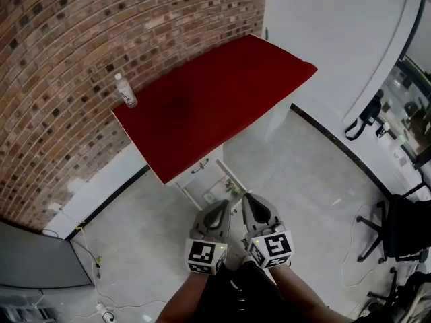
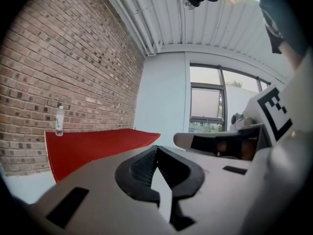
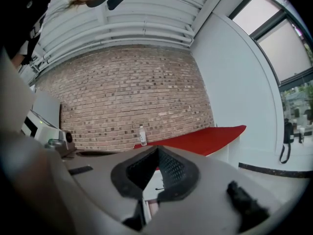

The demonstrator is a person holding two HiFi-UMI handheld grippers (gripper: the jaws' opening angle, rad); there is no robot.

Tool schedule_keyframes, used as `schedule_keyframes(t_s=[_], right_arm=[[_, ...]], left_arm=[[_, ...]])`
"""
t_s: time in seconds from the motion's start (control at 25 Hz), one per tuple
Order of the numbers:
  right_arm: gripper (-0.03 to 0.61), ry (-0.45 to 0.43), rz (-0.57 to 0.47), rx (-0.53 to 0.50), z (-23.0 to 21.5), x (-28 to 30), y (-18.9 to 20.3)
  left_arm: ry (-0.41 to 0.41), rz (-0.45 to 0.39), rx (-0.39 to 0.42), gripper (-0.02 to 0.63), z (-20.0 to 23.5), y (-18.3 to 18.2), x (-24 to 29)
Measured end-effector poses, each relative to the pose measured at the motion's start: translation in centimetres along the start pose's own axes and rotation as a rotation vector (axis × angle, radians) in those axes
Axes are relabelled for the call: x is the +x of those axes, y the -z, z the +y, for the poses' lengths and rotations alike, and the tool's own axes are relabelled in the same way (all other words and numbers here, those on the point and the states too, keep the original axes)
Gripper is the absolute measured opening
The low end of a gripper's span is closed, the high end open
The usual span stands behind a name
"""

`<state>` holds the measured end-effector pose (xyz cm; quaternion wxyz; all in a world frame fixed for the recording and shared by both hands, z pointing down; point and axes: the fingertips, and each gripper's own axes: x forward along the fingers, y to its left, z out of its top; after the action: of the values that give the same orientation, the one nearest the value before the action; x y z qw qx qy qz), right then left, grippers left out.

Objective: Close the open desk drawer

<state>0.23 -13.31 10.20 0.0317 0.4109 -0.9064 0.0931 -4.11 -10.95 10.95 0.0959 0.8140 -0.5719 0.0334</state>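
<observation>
A bare office: brick wall (image 1: 60,59), red-topped desk (image 1: 215,93), swivel chair (image 1: 406,229), big windows (image 2: 205,104).

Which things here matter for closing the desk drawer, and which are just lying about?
For the job:
- open drawer, under the red-topped desk
- left tongs and right tongs, both shut and empty

Just lying about:
- bottle, standing on the desk
- office chair
- cables on the floor

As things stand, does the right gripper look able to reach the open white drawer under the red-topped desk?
Probably yes: the right gripper, jaws shut, hovers just in front of the open white drawer, with nothing visible between them.
</observation>
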Motion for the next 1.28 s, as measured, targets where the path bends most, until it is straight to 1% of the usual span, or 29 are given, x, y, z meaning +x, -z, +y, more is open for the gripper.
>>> schedule_keyframes(t_s=[0.16,0.24,0.52,0.68,0.88,1.04,1.28], right_arm=[[0.012,0.003,-0.009,0.01,0.1,-0.6,0.0],[0.011,0.007,-0.011,0.018,0.1,-0.7,0.0],[0.011,0.006,-0.008,0.026,0.1,-0.8,0.3],[0.011,-0.005,-0.008,0.035,0.0,-0.6,0.2],[0.012,0.0,-0.036,0.054,-0.7,-0.4,-0.2],[0.012,-0.027,-0.041,0.055,-0.5,-0.2,-0.4],[0.012,-0.036,-0.048,0.064,-0.7,-0.1,0.2]], left_arm=[[-0.006,0.001,0.018,0.008,-0.3,-0.2,-0.2],[-0.004,-0.002,0.009,0.008,-0.4,-0.2,-0.2],[-0.014,0.0,0.024,0.008,-0.5,0.0,-0.4],[-0.022,-0.003,0.003,0.008,-0.4,-0.2,-0.3],[-0.032,-0.018,-0.001,0.008,0.1,-0.4,-0.3],[-0.037,-0.02,-0.001,0.008,0.5,-0.4,-0.3],[-0.024,-0.006,0.008,0.009,0.6,0.2,0.1]])
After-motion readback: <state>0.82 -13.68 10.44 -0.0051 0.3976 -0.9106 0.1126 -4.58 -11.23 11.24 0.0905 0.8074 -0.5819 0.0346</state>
